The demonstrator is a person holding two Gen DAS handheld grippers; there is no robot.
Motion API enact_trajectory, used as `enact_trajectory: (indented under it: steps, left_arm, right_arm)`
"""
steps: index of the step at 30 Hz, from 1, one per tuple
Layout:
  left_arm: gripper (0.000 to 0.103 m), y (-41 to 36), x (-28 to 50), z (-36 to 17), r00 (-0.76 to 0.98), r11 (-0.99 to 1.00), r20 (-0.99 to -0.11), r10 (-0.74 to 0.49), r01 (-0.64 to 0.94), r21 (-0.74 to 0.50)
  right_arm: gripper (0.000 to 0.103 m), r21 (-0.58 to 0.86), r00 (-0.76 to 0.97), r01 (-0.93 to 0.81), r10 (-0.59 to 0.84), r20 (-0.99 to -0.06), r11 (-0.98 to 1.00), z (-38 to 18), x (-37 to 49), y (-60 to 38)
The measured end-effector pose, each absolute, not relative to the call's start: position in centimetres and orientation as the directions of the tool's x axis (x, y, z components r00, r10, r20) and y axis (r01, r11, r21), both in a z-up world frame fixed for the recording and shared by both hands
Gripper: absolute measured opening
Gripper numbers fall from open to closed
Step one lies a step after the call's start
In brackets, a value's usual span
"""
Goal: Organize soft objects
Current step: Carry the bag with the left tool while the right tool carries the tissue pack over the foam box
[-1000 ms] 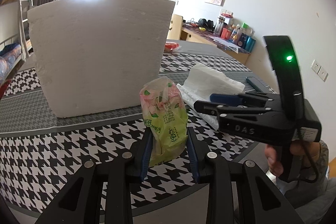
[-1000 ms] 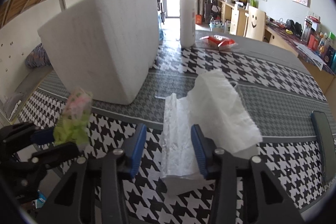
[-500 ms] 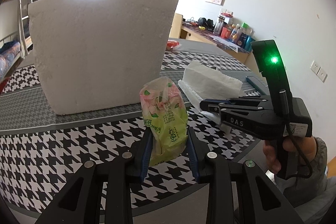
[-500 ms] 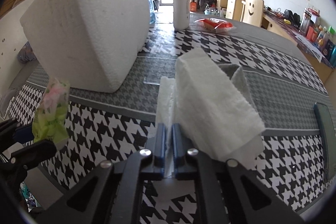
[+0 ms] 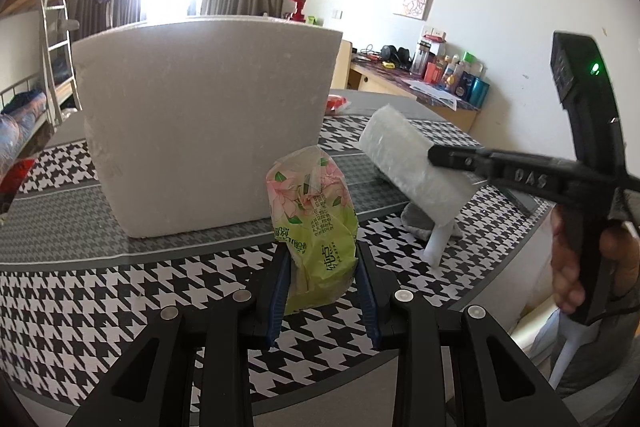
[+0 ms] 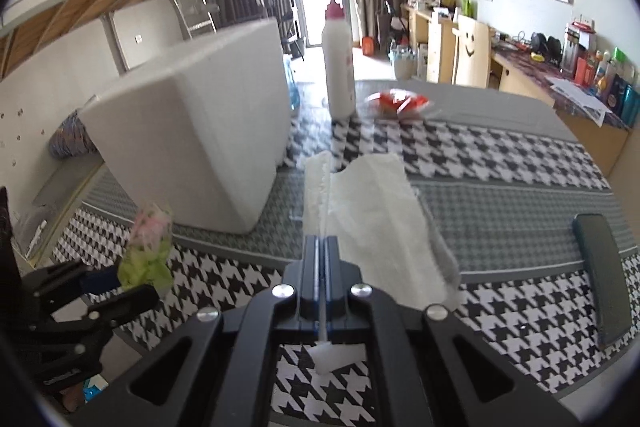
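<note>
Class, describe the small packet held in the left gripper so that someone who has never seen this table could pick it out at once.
Start at the big white foam box standing on the houndstooth tablecloth. In front of its lower right corner, the left gripper pinches a tissue packet upright. Its green wrapper with pink flowers sets it apart from the plain white paper towel held up beside it in the right gripper.
</note>
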State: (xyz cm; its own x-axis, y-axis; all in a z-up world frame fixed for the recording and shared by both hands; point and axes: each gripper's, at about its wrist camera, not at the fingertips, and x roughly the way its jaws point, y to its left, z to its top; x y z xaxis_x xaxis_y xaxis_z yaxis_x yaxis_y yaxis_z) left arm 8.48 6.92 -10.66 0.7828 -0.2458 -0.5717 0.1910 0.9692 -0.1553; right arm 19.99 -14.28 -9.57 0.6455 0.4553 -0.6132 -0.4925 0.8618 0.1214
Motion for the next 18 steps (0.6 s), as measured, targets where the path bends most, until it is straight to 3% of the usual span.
enact_trajectory:
  steps: [18]
  left_arm:
    - [0.033, 6.6, 7.1, -8.0, 0.829, 0.973, -0.511, -0.229, 0.208, -0.099]
  right_arm:
    - [0.004, 0.121, 0.726, -0.494, 0.485, -0.487, 0.861, -5.2, 17.3, -15.9]
